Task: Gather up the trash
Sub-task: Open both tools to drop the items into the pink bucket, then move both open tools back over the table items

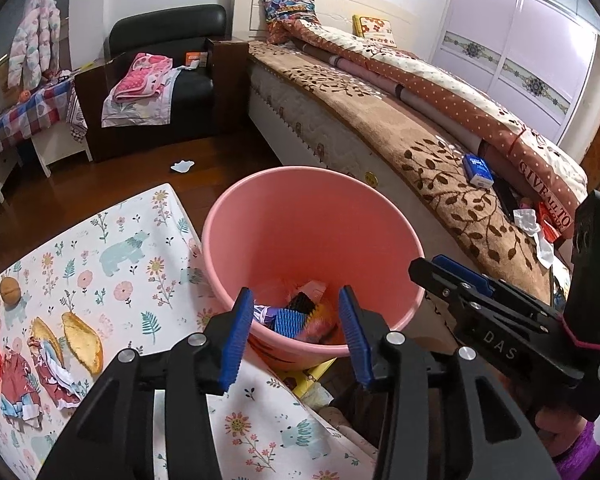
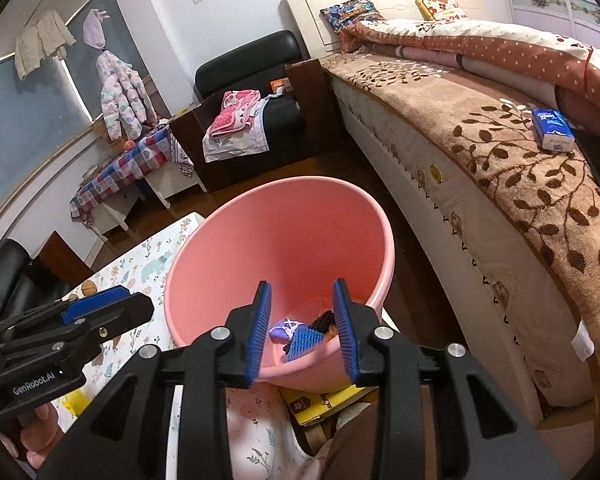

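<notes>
Both pairs of tongs hang over the pink bucket (image 1: 312, 240), which stands between the flower-print surface (image 1: 112, 264) on the left and the bed (image 1: 380, 128) on the right. The left tongs (image 1: 296, 336) are released, nothing between the blue pads; the right tongs (image 2: 302, 330) are parted too and empty. Trash lies at the bucket's bottom (image 2: 300, 336) (a blue ridged piece, a purple scrap, something dark). On the surface to the left lie two walnuts (image 1: 10, 290), orange peels (image 1: 82, 342) and crumpled wrappers (image 1: 56, 372). A blue tissue pack (image 2: 552, 128) sits on the bed.
</notes>
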